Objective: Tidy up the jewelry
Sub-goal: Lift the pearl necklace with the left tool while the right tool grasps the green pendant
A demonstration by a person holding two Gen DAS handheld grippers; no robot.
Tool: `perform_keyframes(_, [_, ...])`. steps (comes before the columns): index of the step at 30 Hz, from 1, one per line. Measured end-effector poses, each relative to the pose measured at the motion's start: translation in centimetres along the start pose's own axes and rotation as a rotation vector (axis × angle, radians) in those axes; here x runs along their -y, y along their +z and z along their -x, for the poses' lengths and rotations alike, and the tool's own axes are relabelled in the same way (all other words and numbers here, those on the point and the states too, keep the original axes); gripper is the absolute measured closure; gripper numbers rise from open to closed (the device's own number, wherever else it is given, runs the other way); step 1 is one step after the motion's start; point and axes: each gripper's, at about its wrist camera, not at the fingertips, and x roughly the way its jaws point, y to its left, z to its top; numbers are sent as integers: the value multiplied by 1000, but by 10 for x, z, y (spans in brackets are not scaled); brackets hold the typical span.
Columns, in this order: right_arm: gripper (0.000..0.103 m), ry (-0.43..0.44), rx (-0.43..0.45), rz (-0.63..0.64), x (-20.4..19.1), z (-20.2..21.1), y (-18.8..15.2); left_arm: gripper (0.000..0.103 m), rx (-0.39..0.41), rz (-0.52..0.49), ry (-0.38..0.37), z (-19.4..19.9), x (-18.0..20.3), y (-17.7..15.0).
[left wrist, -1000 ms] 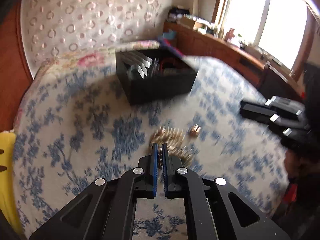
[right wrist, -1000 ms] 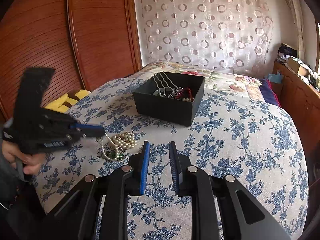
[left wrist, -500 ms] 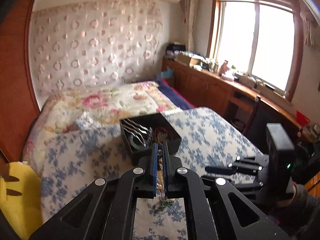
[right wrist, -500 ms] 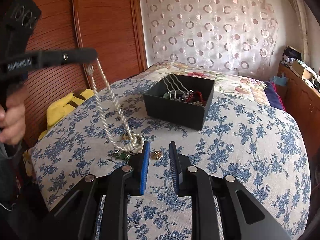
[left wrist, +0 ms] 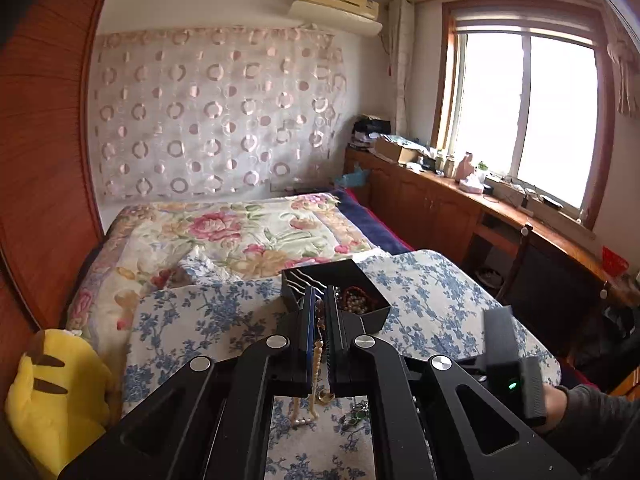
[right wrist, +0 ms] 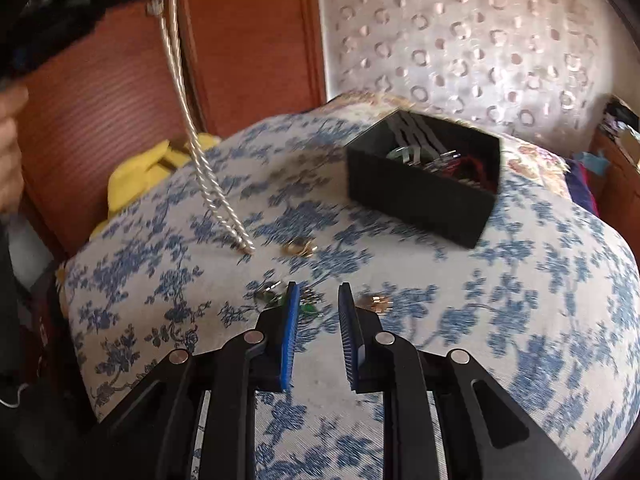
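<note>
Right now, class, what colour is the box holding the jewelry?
Black; the jewelry box shows best in the right wrist view.

The left gripper (left wrist: 319,308) has lifted the pearl necklace (right wrist: 200,152) up off the bedspread (right wrist: 520,320).

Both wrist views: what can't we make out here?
- Black box contents: left wrist view, left tongs cover part; right wrist view, motion blur.
- Pearl necklace lower end: touching the bedspread or not, blurred.
- Green piece: right tongs hide part.
- Gold pieces: too small, blurred.
</note>
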Motion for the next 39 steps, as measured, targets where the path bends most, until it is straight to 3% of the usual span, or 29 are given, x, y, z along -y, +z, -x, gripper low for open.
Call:
perform_keyframes(14, [81,42,-102,79,-13,-32,9,99,-48,55,13,-1,-21,-32])
perform_keyframes(18, [73,65,-116,90,-14,-29,5,99,-70,62,8,-7,-22,-41])
perform_keyframes(22, [73,79,-126,115,-19,-29,5,99,-100,70,5,-18,-24,-51])
perform_keyframes(31, [73,11,-144,222,-29,-36,10,99,-141,68,6,-32,-24,-63])
perform_keyframes(36, [77,9,-144,210,-27,-33,5,99,-153,73,6,-36,-25,-68])
perform_keyframes(37, [86,25,-144,199,-25,-33,4,99,-155,75,5,-37,-25,-68])
perform_keyframes(39, [88,19,-138,193,-25,-32,4,99,-159,73,3,-39,-24,-69])
